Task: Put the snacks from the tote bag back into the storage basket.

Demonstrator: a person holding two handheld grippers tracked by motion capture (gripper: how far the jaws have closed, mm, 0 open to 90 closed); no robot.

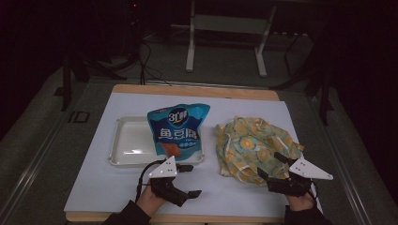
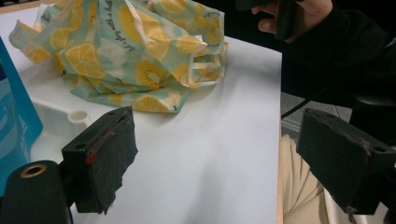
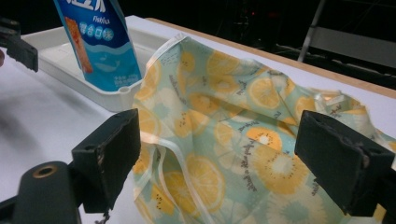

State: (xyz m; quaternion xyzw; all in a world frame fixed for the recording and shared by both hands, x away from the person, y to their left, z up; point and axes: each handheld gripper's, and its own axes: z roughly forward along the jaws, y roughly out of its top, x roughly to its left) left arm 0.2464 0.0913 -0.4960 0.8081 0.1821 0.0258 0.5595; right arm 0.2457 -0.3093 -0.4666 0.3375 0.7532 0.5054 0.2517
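White table sheet (image 1: 94,187) spread wide, and on its right side lies the crumpled lemon-print bag (image 1: 253,147), just beside the white tray (image 1: 123,150) where the blue snack pouch (image 1: 177,129) stands. Right gripper (image 1: 274,169) sits at the bag's near edge, jaws wide, gripping nothing. Left gripper (image 1: 187,180) hangs near the tray, jaws wide apart, empty
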